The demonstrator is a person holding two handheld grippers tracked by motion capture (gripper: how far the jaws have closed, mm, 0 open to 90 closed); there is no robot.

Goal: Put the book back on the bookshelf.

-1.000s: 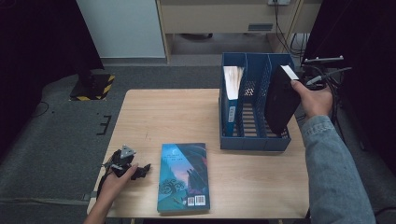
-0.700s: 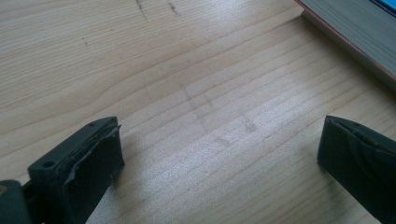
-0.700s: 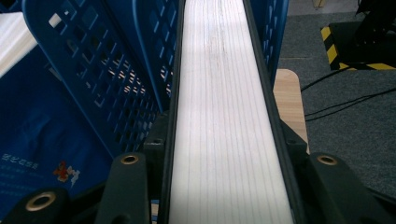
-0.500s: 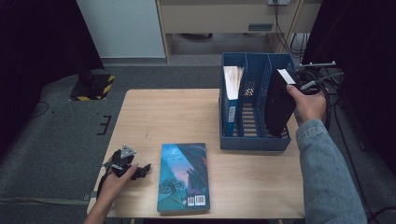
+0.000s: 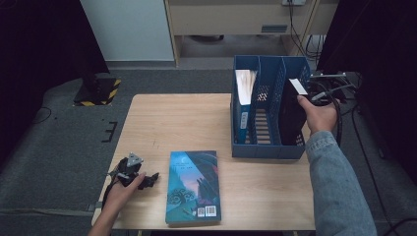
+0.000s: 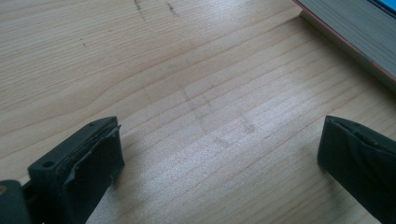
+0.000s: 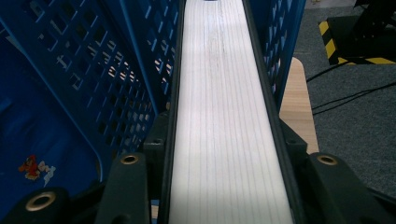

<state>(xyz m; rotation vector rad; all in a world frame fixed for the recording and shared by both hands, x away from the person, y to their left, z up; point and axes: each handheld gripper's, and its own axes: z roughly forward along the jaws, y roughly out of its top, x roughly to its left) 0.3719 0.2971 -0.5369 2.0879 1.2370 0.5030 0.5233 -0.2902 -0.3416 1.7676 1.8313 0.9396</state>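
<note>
A blue slotted file rack [image 5: 265,150] stands at the right of the wooden table [image 5: 172,123]. My right gripper [image 5: 314,96] is shut on a black book [image 5: 290,115] that stands on edge in the rack's right slot. Its white page edge [image 7: 226,116] runs between the jaws, with the rack's blue lattice walls [image 7: 116,84] on both sides. A blue-spined book [image 5: 243,105] stands in the left slot. A teal book [image 5: 193,187] lies flat near the front edge. My left gripper [image 5: 147,179] rests open on the table just left of it; the teal book's corner [image 6: 355,37] lies ahead of its fingertips [image 6: 88,158].
Grey carpet surrounds the table. A black and yellow striped base [image 5: 98,91] sits on the floor at the far left. Cables [image 5: 339,93] trail behind the rack at the right. Bare tabletop spreads left of the rack.
The right hand and black book have gone lower and deeper into the rack's right slot. The left gripper and teal book have stayed put.
</note>
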